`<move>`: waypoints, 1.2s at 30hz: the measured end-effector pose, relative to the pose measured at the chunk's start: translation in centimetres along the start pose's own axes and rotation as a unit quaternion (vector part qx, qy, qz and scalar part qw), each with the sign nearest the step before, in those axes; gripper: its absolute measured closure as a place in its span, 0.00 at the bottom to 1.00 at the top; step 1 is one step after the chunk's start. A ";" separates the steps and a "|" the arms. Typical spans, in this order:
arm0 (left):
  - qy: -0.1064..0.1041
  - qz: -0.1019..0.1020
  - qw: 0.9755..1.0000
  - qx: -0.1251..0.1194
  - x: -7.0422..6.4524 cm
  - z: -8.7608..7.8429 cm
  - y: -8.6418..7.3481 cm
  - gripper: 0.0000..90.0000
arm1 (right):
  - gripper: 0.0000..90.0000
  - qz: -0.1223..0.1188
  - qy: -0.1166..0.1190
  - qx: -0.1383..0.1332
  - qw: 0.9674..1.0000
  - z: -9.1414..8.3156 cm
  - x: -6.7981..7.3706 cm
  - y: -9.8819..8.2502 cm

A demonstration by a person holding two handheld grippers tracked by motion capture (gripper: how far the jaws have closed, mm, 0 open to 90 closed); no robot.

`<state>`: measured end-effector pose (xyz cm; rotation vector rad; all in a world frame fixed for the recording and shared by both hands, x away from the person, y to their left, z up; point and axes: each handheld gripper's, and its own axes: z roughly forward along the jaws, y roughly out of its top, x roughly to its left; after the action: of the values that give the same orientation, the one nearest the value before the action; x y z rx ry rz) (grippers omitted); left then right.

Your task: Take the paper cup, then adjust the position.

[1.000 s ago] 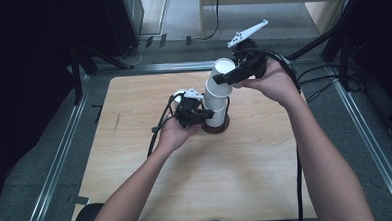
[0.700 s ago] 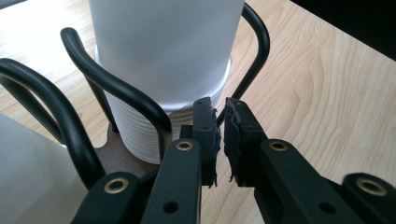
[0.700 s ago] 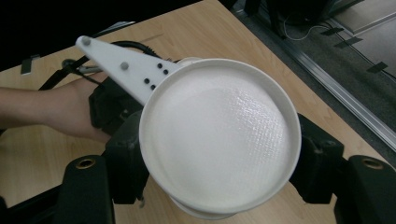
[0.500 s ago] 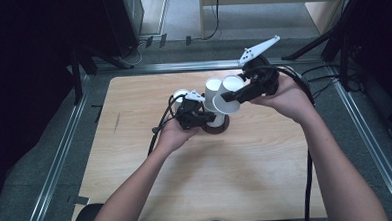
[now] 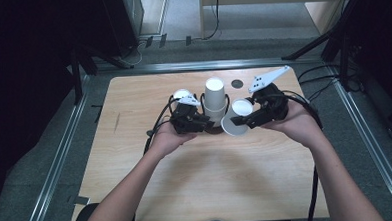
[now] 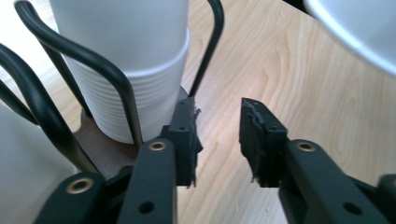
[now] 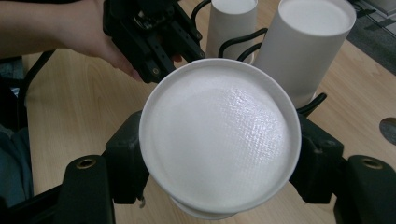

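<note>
Cup (image 7: 219,135) clamped between the jaws of the right gripper (image 5: 244,119), pads pressing on its opposite sides just below the closed base. In the right gripper view the base faces the camera, so the cup lies tilted along the jaws with its mouth pointing away. In the high view it sits at the gripper's tips, just off the cup stack (image 5: 215,100) and apart from it.

Left gripper (image 5: 204,124): jaws parted, having just been opening, with nothing between the pads (image 6: 187,135); bare wood of the table (image 6: 289,70) shows through the gap. The gripper sits low at the foot of the stack. In its own view the stack stands ahead and to the left of the jaws, upright, base up, one cup nested over a ribbed one, inside a black wire holder (image 6: 116,84) on a dark round base (image 6: 93,140). The left jaw's tip is just beside that base and a wire upright; whether it touches them I cannot tell. Part of the held cup's rim shows at the upper right of that view.

Right gripper view: the left gripper (image 7: 154,37) and its hand (image 7: 84,37) are beyond the held cup, upper left; two inverted cup bases stand behind it, upper right, in the wire holder.

Both hands come together near the middle of the table, on either side of the stack.
</note>
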<state>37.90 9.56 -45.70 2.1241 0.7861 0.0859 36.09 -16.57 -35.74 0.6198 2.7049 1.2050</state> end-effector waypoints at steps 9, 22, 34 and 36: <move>-0.008 0.028 1.000 0.007 -0.5 -0.2 -1.0 0.59 | 0.35 0.002 0.004 -0.012 1.000 1.2 0.7 -3.0; -0.024 0.038 0.998 0.039 -0.8 -1.6 -2.5 0.49 | 0.35 -0.003 0.016 -0.010 1.000 3.8 0.6 -5.1; -0.072 0.050 0.996 0.036 -1.1 -2.1 -4.1 0.19 | 0.35 0.000 0.026 -0.023 0.999 5.4 0.8 -6.4; -0.074 0.045 0.995 0.040 -1.1 -2.0 -4.0 0.18 | 0.35 0.002 0.029 -0.022 0.999 5.5 0.7 -6.5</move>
<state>34.36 12.14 -47.19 2.2128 0.6151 -0.0545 34.88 -16.37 -44.18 0.5948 2.7165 1.2994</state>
